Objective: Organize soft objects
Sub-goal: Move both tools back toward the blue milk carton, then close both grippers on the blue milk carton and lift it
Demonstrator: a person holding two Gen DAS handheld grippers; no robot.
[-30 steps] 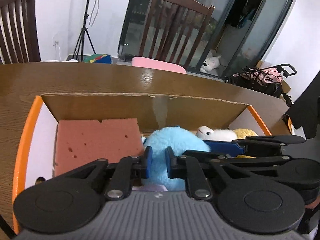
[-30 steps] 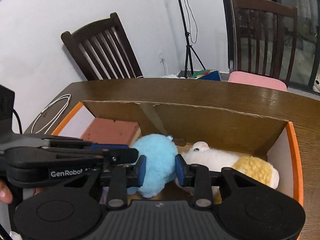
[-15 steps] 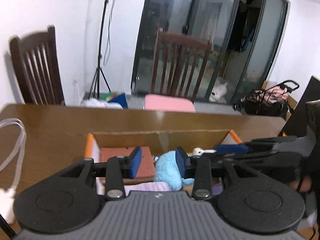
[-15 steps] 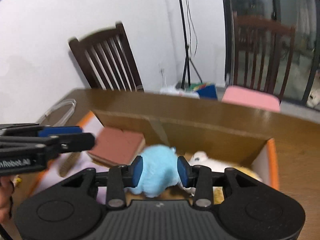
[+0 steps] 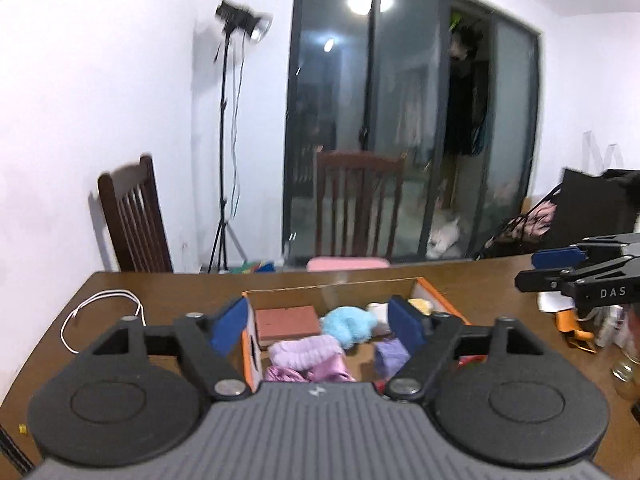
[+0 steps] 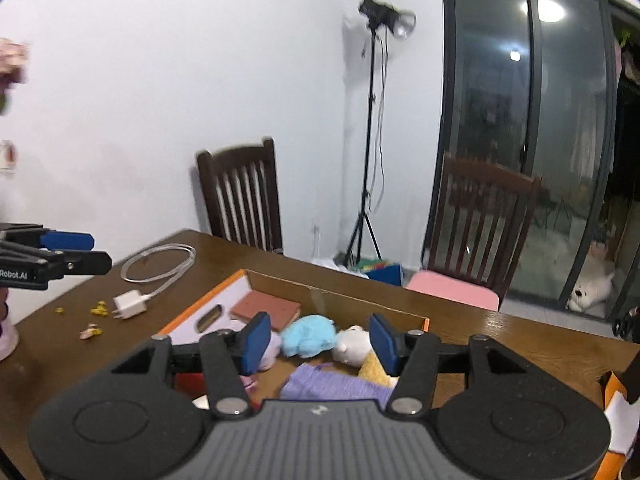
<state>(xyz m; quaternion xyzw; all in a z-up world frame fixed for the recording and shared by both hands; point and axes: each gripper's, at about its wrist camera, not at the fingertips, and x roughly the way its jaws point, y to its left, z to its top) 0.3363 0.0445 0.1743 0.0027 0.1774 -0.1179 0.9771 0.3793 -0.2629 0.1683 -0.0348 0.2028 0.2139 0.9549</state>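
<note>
While both tools sit raised above the table, the left gripper [image 5: 318, 322] fills the lower half of its frame with blue pads spread wide apart and nothing between them; the right gripper [image 6: 318, 338] in its own view is likewise spread wide and empty. Cardboard box [image 5: 436, 298] with orange edges sits at centre frame in the left view, just past the fingertips, on the brown wooden table [image 5: 160, 292]. Inside the box: reddish sponge block [image 5: 287, 320] at the back left, light blue plush [image 5: 348, 325] at centre, white plush [image 6: 351, 346] just right of it with a yellow plush [image 6: 372, 368] touching it, purple fuzzy cloth [image 5: 306, 352] toward the near side, lilac cloth [image 6: 332, 384] at the bottom centre of the right view. In the left view the right gripper shows side-on at the right edge of the frame, well apart from the box. In the right view the left gripper shows at the left edge of the frame. White charger with coiled cable [image 6: 160, 270] lies on the table at left centre of the right view, a few yellow crumbs [image 6: 98, 308] near it. Two dark wooden chairs [image 6: 242, 196] stand behind the table, one with a pink cushion [image 6: 452, 286]; light stand [image 6: 372, 140] against the white wall, glass sliding doors at upper right.
</note>
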